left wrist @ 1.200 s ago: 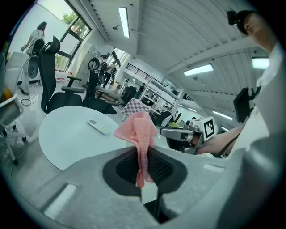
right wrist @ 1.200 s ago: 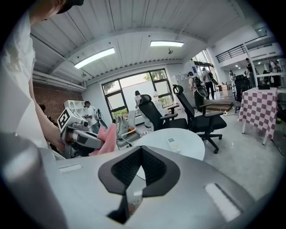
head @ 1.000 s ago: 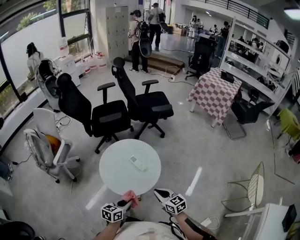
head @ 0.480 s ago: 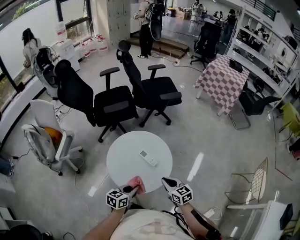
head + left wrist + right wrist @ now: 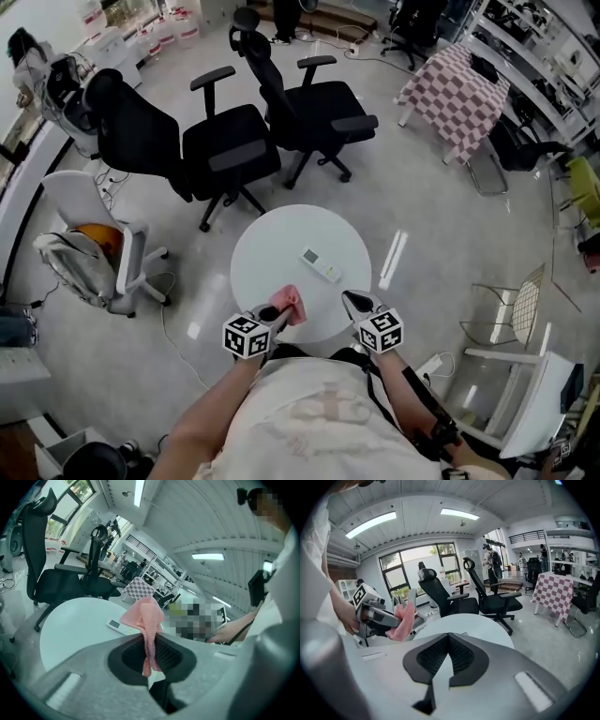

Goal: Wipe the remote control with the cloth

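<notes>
A white remote control (image 5: 322, 264) lies near the middle of the round white table (image 5: 272, 253); the remote control (image 5: 119, 626) also shows in the left gripper view. My left gripper (image 5: 277, 312) is shut on a pink cloth (image 5: 290, 305) over the table's near edge, short of the remote. The pink cloth (image 5: 146, 623) hangs pinched between the jaws. My right gripper (image 5: 355, 302) is shut and holds nothing, at the near right rim. In the right gripper view the left gripper (image 5: 401, 619) with the cloth (image 5: 406, 619) shows at the left.
Two black office chairs (image 5: 225, 145) (image 5: 314, 108) stand beyond the table. A white chair (image 5: 98, 253) is at the left, a wire chair (image 5: 511, 314) at the right. A checkered table (image 5: 459, 84) stands at the far right.
Both grippers have come forward over the table's near edge, the left carrying the cloth. The table and remote now lie closer below in the head view.
</notes>
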Demonstrator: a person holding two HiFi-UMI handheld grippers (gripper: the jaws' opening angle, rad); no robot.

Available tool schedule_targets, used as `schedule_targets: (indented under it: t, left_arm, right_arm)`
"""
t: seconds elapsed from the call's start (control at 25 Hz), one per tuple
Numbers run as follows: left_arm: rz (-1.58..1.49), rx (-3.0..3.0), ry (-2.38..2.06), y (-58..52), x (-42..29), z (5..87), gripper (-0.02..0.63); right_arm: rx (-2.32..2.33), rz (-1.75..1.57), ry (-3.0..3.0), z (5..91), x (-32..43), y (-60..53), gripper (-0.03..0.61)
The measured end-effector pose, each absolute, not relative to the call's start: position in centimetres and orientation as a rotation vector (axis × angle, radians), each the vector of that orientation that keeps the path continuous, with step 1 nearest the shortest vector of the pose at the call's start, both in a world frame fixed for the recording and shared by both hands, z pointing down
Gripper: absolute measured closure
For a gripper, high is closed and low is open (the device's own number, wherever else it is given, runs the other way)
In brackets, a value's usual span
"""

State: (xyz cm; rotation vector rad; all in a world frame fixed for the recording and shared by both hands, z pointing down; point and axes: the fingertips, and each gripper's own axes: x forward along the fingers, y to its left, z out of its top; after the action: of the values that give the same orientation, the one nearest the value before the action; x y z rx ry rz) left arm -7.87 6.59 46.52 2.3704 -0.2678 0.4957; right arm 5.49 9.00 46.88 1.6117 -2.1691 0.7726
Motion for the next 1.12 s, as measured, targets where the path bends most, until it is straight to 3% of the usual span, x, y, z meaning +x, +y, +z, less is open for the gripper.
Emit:
schedule_targets:
  t: [0.84, 1.12]
  left_arm:
    - [0.653, 2.321, -0.210, 1.6, -3.1, 50.2, 0.592]
    - [0.731, 2.277, -0.208, 1.9, 0.8, 52.2, 0.592]
  right_arm:
    - [1.371, 0.735, -1.925, 56.5, 8.7, 6.1, 0.571]
    - [1.246, 0.748, -1.908, 60.5, 10.0, 6.3, 0.513]
